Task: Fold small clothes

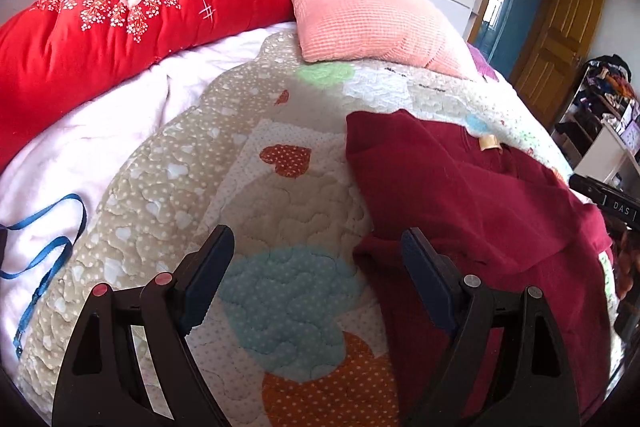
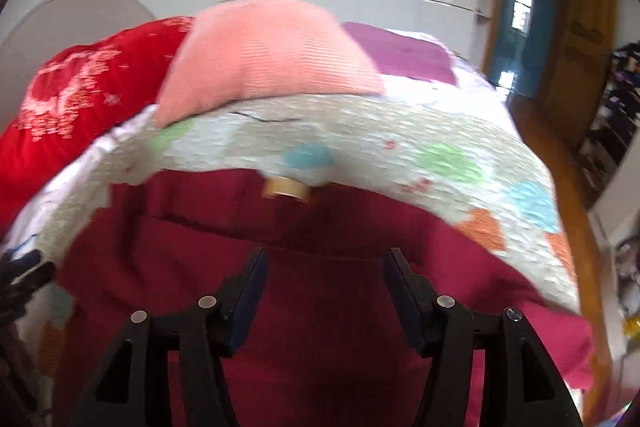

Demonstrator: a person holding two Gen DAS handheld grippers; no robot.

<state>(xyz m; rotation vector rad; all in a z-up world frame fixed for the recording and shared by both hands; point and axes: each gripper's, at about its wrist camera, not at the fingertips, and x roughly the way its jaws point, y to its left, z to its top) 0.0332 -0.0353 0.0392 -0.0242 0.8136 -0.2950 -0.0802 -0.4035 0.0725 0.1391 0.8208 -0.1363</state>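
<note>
A dark red garment (image 1: 472, 195) with a tan neck label (image 1: 490, 142) lies partly folded on the heart-patterned quilt (image 1: 280, 211). My left gripper (image 1: 318, 247) hovers open over the quilt at the garment's left edge, nothing between its fingers. In the blurred right wrist view the same garment (image 2: 320, 307) fills the lower middle, its label (image 2: 286, 190) at the far edge. My right gripper (image 2: 326, 267) stands open above the cloth, with no fold caught between the pads. The right gripper's black body (image 1: 608, 199) shows at the right edge of the left wrist view.
A red floral duvet (image 1: 120, 15) and a pink pillow (image 1: 360, 15) lie at the head of the bed. A blue strap (image 1: 48, 247) lies on the white sheet at left. A wooden door (image 1: 560, 39) and cluttered shelves (image 1: 608, 99) stand to the right.
</note>
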